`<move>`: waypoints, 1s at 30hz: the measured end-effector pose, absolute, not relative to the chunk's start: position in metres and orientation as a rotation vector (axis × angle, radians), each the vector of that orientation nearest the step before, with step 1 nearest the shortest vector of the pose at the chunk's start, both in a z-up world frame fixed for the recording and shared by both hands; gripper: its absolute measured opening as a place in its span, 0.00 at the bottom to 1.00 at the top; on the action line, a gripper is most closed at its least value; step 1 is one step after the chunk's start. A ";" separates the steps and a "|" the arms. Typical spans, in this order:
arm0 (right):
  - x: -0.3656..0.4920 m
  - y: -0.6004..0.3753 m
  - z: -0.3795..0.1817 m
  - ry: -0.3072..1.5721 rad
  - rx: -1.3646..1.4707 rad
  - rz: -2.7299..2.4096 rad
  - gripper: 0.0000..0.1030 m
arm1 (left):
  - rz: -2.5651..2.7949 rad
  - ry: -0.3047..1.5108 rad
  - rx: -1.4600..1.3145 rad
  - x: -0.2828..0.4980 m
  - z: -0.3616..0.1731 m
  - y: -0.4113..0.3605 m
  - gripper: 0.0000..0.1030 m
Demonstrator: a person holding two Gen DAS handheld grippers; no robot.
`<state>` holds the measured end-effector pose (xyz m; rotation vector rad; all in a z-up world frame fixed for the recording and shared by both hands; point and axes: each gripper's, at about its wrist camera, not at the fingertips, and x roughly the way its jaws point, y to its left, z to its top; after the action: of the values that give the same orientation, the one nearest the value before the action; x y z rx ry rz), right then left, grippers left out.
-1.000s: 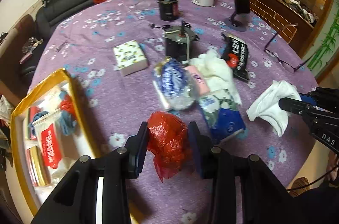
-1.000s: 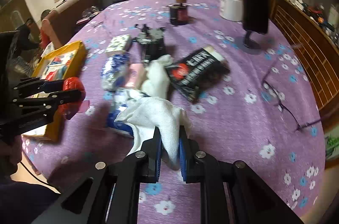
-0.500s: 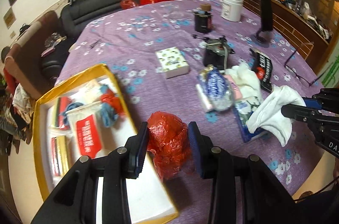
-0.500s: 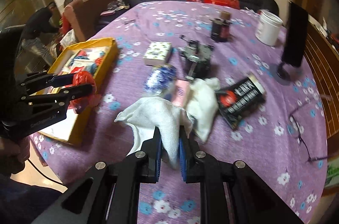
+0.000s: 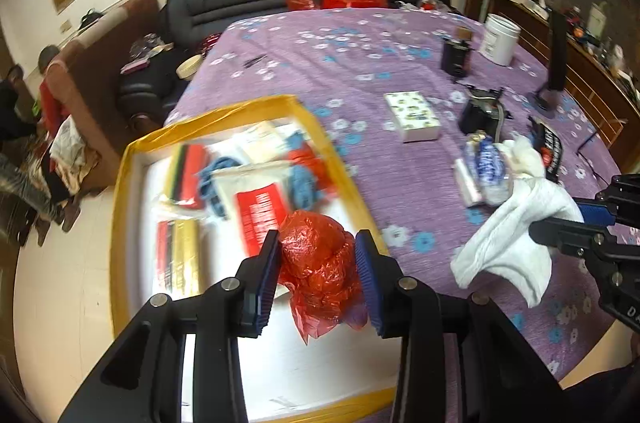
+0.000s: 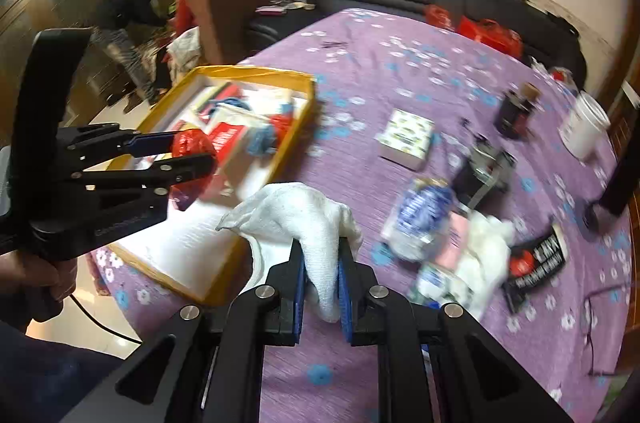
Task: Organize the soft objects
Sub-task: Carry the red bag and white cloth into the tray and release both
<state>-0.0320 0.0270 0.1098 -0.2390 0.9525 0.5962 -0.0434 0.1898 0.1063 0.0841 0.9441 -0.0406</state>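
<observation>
My left gripper [image 5: 316,247] is shut on a crumpled red plastic bag [image 5: 320,263] and holds it above the yellow-rimmed box [image 5: 120,183] at the table's near left; it also shows in the right wrist view [image 6: 192,153]. The box holds red and white packets and blue yarn. My right gripper [image 6: 322,263] is shut on a white cloth [image 6: 304,219] and holds it above the table by the box's right edge [image 6: 308,91]. The cloth also shows in the left wrist view [image 5: 516,223].
On the purple flowered tablecloth [image 5: 340,63] lie a white tissue box [image 5: 412,111], a blue-white plastic bag [image 5: 486,163], more white cloth [image 5: 524,155], a black packet [image 6: 536,263], a motor [image 6: 484,171], a dark jar, a white tub [image 6: 584,127] and glasses. Sofas and people are behind.
Both grippers have swung left with their loads. The red bag has come from over the tablecloth to over the box, and the white cloth has followed toward the box's edge.
</observation>
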 end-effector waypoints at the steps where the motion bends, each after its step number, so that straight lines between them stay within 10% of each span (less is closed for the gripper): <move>1: -0.033 0.034 0.110 0.951 -0.249 0.609 0.15 | -0.034 0.945 0.080 -0.044 0.106 0.193 0.36; 30: -0.033 0.166 0.044 1.119 -0.303 0.790 0.16 | 0.059 1.093 0.053 -0.073 0.057 0.293 0.36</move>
<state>-0.0331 0.1663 0.0436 -0.3032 1.1194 0.7903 -0.0734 0.2934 0.0573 0.0530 1.0933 0.0586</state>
